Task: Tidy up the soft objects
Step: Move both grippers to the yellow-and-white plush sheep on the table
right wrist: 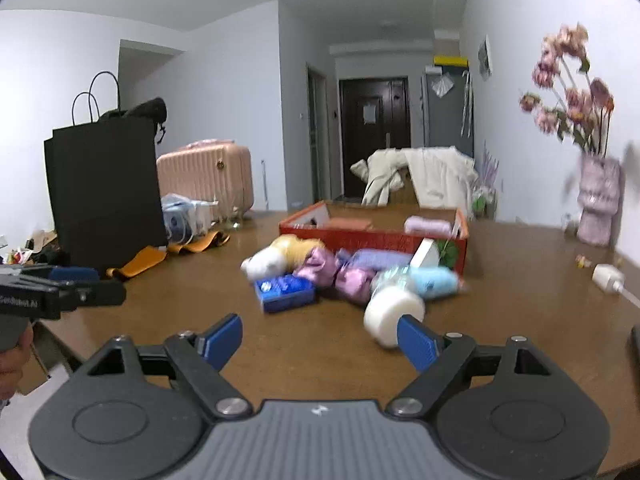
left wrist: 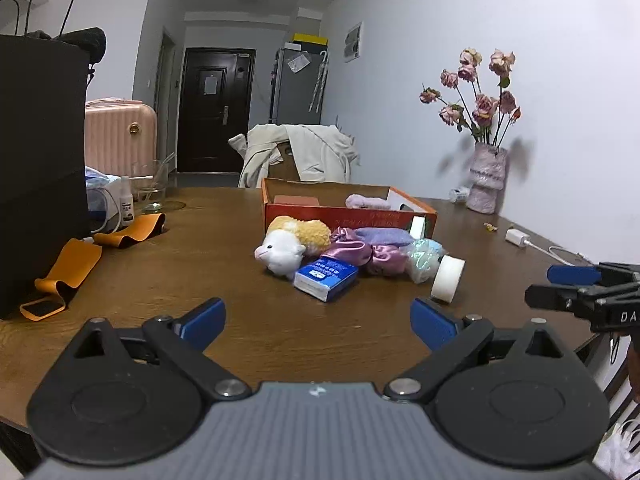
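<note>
A pile of soft things lies mid-table in front of an orange box (left wrist: 344, 214) (right wrist: 372, 236): a white and yellow plush toy (left wrist: 288, 246) (right wrist: 276, 258), pink satin scrunchies (left wrist: 360, 250) (right wrist: 336, 272), a purple cloth (left wrist: 384, 236), a light blue bundle (left wrist: 424, 256) (right wrist: 434, 282), a blue tissue pack (left wrist: 326, 276) (right wrist: 286, 292) and a white tape roll (left wrist: 448, 280) (right wrist: 390, 314). A pink cloth (left wrist: 366, 201) (right wrist: 428, 226) lies in the box. My left gripper (left wrist: 318, 320) is open and empty short of the pile. My right gripper (right wrist: 320, 340) is open and empty, its right fingertip beside the tape roll.
A black paper bag (left wrist: 40, 152) (right wrist: 104, 188) stands at the left with orange straps (left wrist: 80, 256) beside it. A vase of dried roses (left wrist: 486, 176) (right wrist: 598, 196) stands at the right wall. A white charger (left wrist: 518, 237) (right wrist: 608, 276) lies near the right edge.
</note>
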Available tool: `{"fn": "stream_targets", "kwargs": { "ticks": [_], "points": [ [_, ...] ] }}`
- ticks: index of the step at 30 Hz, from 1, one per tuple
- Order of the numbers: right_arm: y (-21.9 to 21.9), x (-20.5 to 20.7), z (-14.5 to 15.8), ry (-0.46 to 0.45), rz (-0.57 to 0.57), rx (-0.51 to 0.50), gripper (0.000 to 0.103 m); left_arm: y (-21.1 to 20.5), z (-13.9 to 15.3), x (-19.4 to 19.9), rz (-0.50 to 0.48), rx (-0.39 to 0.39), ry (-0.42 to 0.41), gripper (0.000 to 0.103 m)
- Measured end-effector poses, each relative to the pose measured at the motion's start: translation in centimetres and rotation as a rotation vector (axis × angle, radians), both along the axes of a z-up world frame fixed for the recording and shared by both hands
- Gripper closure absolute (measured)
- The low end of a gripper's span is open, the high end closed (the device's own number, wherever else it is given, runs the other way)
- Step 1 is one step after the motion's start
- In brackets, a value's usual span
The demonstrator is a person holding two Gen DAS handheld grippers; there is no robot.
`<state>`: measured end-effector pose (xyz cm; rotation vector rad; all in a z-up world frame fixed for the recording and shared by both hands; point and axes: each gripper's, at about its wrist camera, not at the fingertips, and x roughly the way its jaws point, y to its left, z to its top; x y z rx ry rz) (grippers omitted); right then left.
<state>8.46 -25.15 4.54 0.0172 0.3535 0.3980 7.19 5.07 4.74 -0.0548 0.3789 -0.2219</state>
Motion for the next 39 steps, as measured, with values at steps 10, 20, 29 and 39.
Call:
{"fn": "stream_targets", "kwargs": {
  "ticks": [10, 20, 29, 39],
  "points": [
    [0.1, 2.9, -1.0, 0.053, -0.003, 0.025, 0.019, -0.2, -0.1, 2.7, 0.02, 0.022, 0.02, 0.002],
    [1.5, 8.8, 0.3, 0.059, 0.022, 0.07, 0.02, -1.2, -0.8, 12.5, -0.021, 0.048, 0.058, 0.002],
    [2.7, 14.7, -2.0, 0.15, 0.013, 0.083, 0.02, -1.9, -4.2, 25.4, 0.001, 0.107, 0.179, 0.008],
    [5.0, 17.6, -3.0, 0.17, 0.061, 0.075, 0.021, 0.1, -4.4, 26.5, 0.077, 0.045, 0.212, 0.053]
  ]
}}
